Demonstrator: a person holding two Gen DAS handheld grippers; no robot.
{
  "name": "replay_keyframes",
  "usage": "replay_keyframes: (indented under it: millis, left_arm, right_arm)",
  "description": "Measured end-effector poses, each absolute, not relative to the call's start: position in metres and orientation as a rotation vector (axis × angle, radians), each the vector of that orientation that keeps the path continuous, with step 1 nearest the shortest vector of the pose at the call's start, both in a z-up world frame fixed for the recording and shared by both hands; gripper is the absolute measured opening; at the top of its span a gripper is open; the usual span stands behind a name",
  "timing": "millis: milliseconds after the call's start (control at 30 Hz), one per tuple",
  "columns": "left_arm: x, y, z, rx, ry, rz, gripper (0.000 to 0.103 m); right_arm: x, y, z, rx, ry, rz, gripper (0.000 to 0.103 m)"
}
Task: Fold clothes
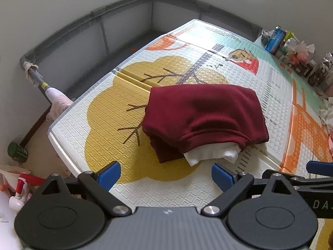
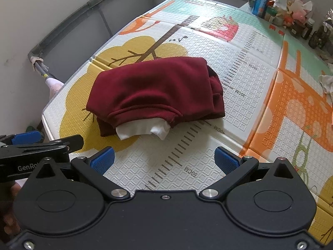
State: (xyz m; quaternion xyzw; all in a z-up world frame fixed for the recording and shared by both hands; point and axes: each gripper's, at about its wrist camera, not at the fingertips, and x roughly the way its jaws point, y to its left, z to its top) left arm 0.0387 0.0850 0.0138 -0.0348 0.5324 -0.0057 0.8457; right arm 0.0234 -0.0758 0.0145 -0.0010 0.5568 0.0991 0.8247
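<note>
Surface: your play mat (image 2: 208, 162) with printed tree, giraffe and ruler marks.
Middle: your folded maroon garment (image 2: 154, 91), white cloth (image 2: 143, 130) peeking out.
Far right edge: cans and bottles (image 2: 278, 6).

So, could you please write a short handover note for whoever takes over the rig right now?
Left gripper: open, empty, short of the garment.
Right gripper: open, empty, beside the left.
Maroon sweatshirt: folded into a compact bundle on the play mat, white cloth poking out under its near hem.
Done: folding looks largely finished.
Left: perhaps tuck the white cloth in and tidy the bundle.
</note>
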Motion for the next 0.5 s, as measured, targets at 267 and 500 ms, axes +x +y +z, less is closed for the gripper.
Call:
replay_keyframes:
  millis: [267, 500]
  left_arm:
    - [0.047, 0.080, 0.006, -0.078, 1.149, -0.044, 0.096]
    - [0.048, 0.072, -0.002, -0.066, 1.176, -0.072, 0.096]
  right_arm:
    - [0.025, -0.081, 0.010, 0.002, 1.201, 0.181, 0.102]
    - [0.026, -0.085, 0.007, 0.005, 1.215, 0.157, 0.102]
